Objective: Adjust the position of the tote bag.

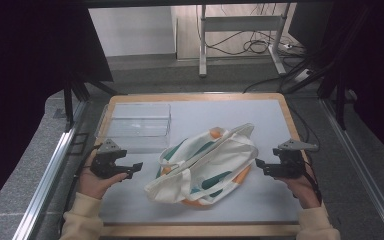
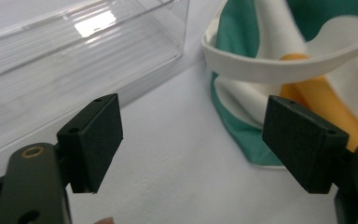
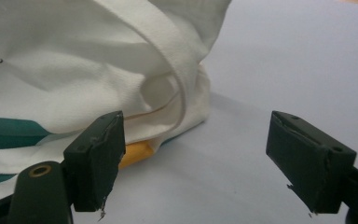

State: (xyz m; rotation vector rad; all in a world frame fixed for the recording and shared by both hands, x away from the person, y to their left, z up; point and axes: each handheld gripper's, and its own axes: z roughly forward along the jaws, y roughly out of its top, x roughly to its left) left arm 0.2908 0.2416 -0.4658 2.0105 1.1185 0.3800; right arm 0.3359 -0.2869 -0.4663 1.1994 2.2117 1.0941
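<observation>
At mid-counter (image 1: 130, 205) a tote (image 1: 205, 165) lies between released left tongs (image 1: 136, 167) and right tongs (image 1: 260, 166); best pinch opposite edges together

The tabletop (image 1: 260, 130) is evenly and fairly brightly lit from above in the high view, while the upper corners and both sides fall into near-black. Shadows are soft and short; a faint one lies under the cloth bag (image 1: 205, 165). That view is slightly soft and grainy. In the left gripper view a white glare patch sits on the clear plastic box (image 2: 93, 23), and the bag beyond is out of focus, smeared toward the upper right. The right gripper view is dimmer and bluish, its far background blurred.
</observation>
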